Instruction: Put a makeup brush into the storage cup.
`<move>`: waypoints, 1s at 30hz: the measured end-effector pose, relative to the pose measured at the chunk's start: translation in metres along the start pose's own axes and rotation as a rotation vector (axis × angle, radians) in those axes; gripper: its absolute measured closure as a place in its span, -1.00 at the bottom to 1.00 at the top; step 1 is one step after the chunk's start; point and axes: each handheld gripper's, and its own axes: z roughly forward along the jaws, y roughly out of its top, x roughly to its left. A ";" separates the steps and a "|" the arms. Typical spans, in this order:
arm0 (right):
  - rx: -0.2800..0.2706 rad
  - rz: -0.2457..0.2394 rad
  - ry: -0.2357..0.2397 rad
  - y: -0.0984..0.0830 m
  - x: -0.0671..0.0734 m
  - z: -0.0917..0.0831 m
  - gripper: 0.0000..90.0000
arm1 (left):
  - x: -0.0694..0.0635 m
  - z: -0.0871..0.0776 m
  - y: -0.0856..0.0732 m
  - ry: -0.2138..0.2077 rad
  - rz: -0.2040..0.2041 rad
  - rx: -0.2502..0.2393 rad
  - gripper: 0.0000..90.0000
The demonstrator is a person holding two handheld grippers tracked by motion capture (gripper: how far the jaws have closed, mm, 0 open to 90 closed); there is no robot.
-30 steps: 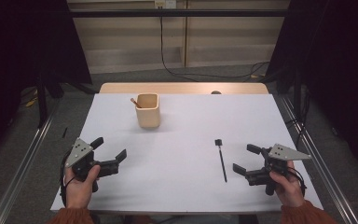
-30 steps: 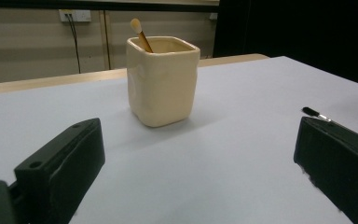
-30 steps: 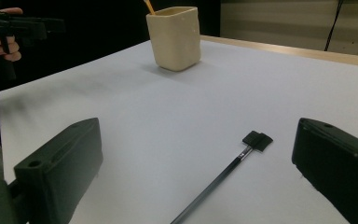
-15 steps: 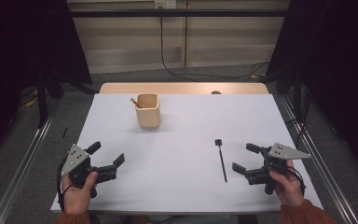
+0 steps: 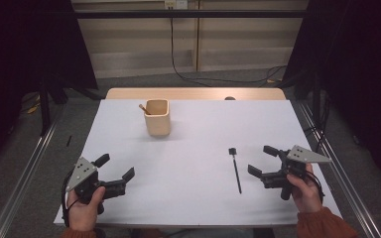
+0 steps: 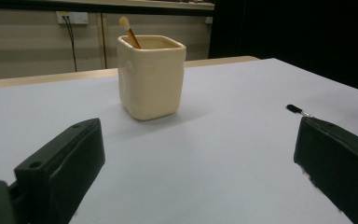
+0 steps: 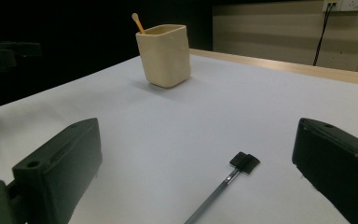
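A matte white table (image 5: 198, 198) filled the frame's middle. A glossy cream square cup (image 5: 157, 117) stood upper centre, a wooden stick (image 5: 143, 108) inside. The slim black brush (image 5: 235, 169), perhaps flat-headed, lay lengthwise lower right, head pointing up-frame. The left gripper (image 5: 115, 169) and right gripper (image 5: 263, 160) gaped wide, empty.

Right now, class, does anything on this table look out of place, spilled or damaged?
Only the black brush lies loose on the white sheet, by the right gripper, while another stick stands in the cup. The cup is upright; nothing is spilled or damaged. Both grippers are open.
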 end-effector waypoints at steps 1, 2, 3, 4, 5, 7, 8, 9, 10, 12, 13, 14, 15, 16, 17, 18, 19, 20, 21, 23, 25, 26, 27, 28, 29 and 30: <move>0.000 -0.002 0.000 0.001 -0.001 0.002 -0.98 | 0.000 0.000 0.000 -0.007 -0.002 0.000 -0.96; 0.003 -0.007 0.001 0.003 -0.002 0.003 -0.98 | -0.001 0.000 0.000 -0.008 -0.001 0.002 -0.96; 0.008 -0.013 0.003 0.005 -0.002 0.005 -0.98 | -0.001 0.000 0.000 -0.002 0.007 0.005 -0.96; 0.008 -0.017 0.006 0.007 -0.002 0.007 -0.98 | -0.001 0.000 -0.001 -0.002 0.007 0.010 -0.96; 0.006 -0.020 0.008 0.009 -0.003 0.009 -0.98 | -0.001 0.000 -0.001 -0.007 -0.001 0.010 -0.96; 0.016 -0.044 -0.005 0.013 -0.003 0.013 -0.97 | 0.000 0.000 -0.001 -0.007 0.000 0.021 -0.96; 0.017 -0.052 -0.002 0.015 -0.002 0.014 -0.97 | 0.001 0.000 -0.002 -0.003 -0.004 0.022 -0.95; 0.015 -0.052 0.004 0.017 -0.003 0.016 -0.97 | 0.002 0.000 -0.002 -0.005 -0.006 0.020 -0.95; 0.015 -0.048 0.004 0.019 -0.003 0.019 -0.97 | 0.002 0.000 -0.003 -0.004 -0.017 0.018 -0.95; 0.010 -0.050 0.002 0.022 -0.005 0.024 -0.97 | 0.003 0.000 -0.003 -0.006 -0.011 0.018 -0.95; 0.012 -0.051 0.000 0.024 -0.007 0.026 -0.97 | 0.002 0.001 -0.003 -0.009 -0.011 0.018 -0.95; 0.013 -0.052 -0.002 0.026 -0.008 0.028 -0.97 | 0.002 0.001 -0.002 -0.011 -0.007 0.018 -0.95; 0.026 -0.051 0.000 0.028 -0.009 0.030 -0.97 | 0.001 0.001 -0.002 -0.009 -0.006 0.020 -0.95; 0.021 -0.051 0.000 0.031 -0.011 0.032 -0.97 | 0.001 0.001 -0.002 -0.010 -0.010 0.020 -0.95; 0.015 -0.054 0.001 0.032 -0.011 0.033 -0.97 | 0.001 0.001 -0.002 -0.017 -0.008 0.024 -0.95; 0.021 -0.056 -0.001 0.034 -0.012 0.034 -0.97 | 0.001 0.001 -0.002 -0.022 -0.006 0.029 -0.95; 0.024 -0.059 -0.007 0.036 -0.013 0.036 -0.97 | 0.000 0.002 -0.002 -0.022 -0.005 0.027 -0.95; 0.024 -0.060 -0.011 0.037 -0.013 0.038 -0.97 | 0.000 0.002 -0.002 -0.022 -0.006 0.022 -0.95; 0.029 -0.060 -0.013 0.039 -0.014 0.039 -0.97 | -0.001 0.001 -0.001 -0.024 0.000 0.023 -0.95; 0.026 -0.062 -0.017 0.041 -0.014 0.042 -0.96 | -0.001 0.001 -0.001 -0.031 0.007 0.023 -0.95; 0.037 -0.052 -0.020 0.043 -0.016 0.045 -0.96 | -0.002 0.002 -0.001 -0.031 0.008 0.024 -0.95; 0.044 -0.053 -0.022 0.043 -0.016 0.046 -0.96 | -0.002 0.002 -0.002 -0.031 0.008 0.025 -0.95; 0.048 -0.050 -0.024 0.043 -0.016 0.048 -0.96 | -0.001 0.002 -0.002 -0.029 0.009 0.025 -0.95; 0.058 -0.048 -0.022 0.043 -0.017 0.049 -0.96 | -0.001 0.001 -0.002 -0.030 0.009 0.024 -0.95; 0.070 -0.049 -0.021 0.043 -0.018 0.050 -0.96 | -0.001 0.001 -0.002 -0.028 0.009 0.026 -0.95; 0.079 -0.049 -0.023 0.043 -0.018 0.051 -0.96 | -0.001 0.001 -0.002 -0.027 0.006 0.026 -0.95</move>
